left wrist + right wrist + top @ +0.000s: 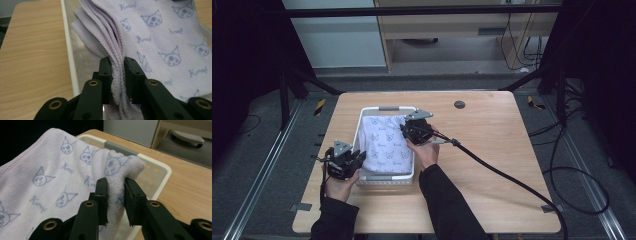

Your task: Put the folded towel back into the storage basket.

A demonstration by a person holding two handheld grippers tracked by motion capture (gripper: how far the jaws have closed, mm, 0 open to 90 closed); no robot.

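The folded towel (385, 141) is gripped at opposite edges by the left claw (117, 72) and right claw (116, 192). The basket (360, 131) floor is hidden beneath it.

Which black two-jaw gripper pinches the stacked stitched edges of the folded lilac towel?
The left gripper: scalloped layered hems of the lilac printed towel sit between its jaws; the right gripper grips a rounded fold.

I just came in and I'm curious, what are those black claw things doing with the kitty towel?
A person holds both grippers. The left gripper pinches the folded edges of the lilac towel, and the right gripper pinches another corner. The towel hangs over the white basket on the wooden table, partly inside it.
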